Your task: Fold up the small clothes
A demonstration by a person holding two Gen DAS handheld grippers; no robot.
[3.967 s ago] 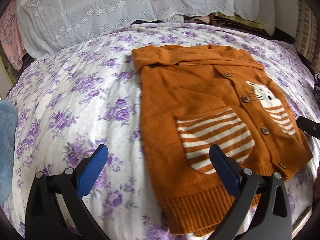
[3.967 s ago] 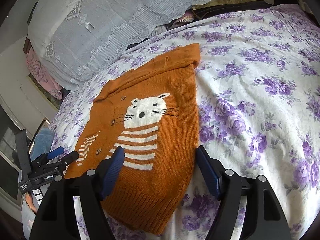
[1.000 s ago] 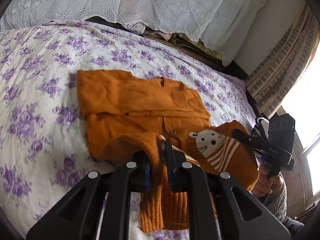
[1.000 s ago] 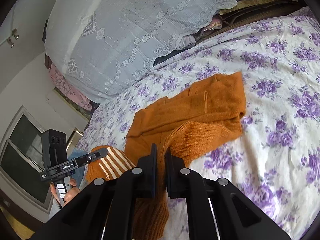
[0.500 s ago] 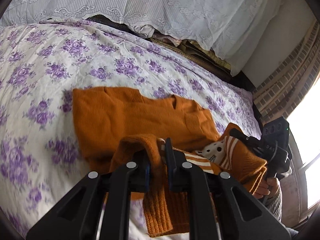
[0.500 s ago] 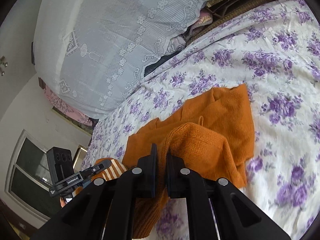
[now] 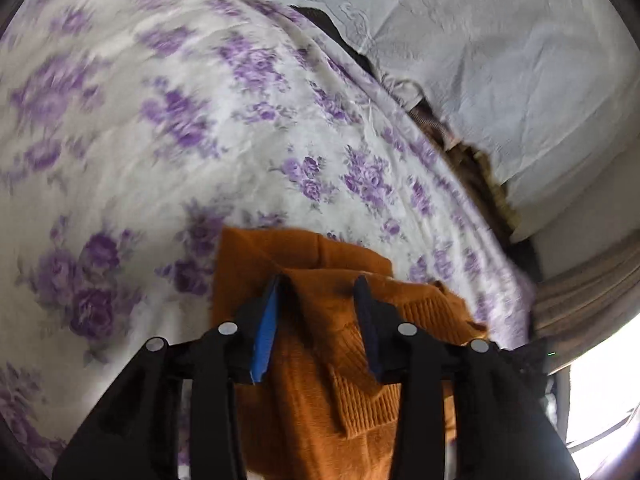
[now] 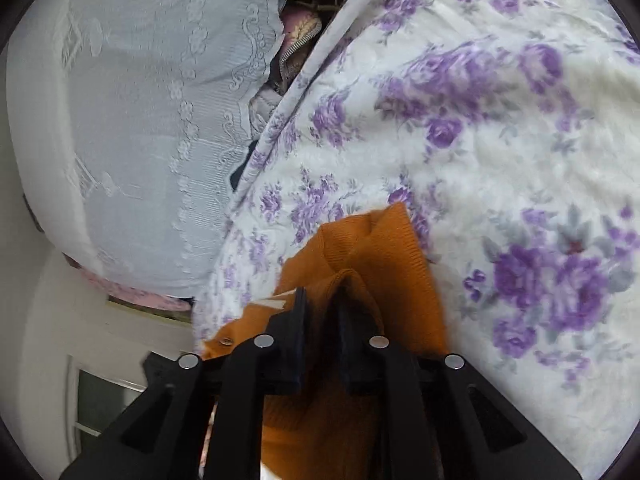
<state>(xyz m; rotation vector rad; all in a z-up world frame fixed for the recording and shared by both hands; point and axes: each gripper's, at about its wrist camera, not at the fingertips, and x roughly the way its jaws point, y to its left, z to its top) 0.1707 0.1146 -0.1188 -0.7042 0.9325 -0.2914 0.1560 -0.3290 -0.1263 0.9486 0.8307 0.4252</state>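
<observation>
The orange knitted cardigan (image 7: 320,320) lies folded over itself on the purple-flowered bedspread (image 7: 140,140). My left gripper (image 7: 318,284) is low over its folded edge, jaws parted with the knit lying loose between them. In the right wrist view the same cardigan (image 8: 384,264) bunches up between the fingers of my right gripper (image 8: 322,296). These jaws stand a small gap apart with a ridge of knit in it. A button (image 8: 227,341) and a bit of white stripe show at the left.
A white lace-covered pillow (image 7: 500,60) lies at the head of the bed; it also shows in the right wrist view (image 8: 140,120). Dark folded textiles (image 7: 472,160) sit in the gap behind the bedspread. A window (image 8: 104,400) is at lower left.
Both grippers carried the cardigan's hem forward over its upper part and down onto the bed. The left jaws have opened off the knit; the right jaws have parted slightly. The views are now blurred.
</observation>
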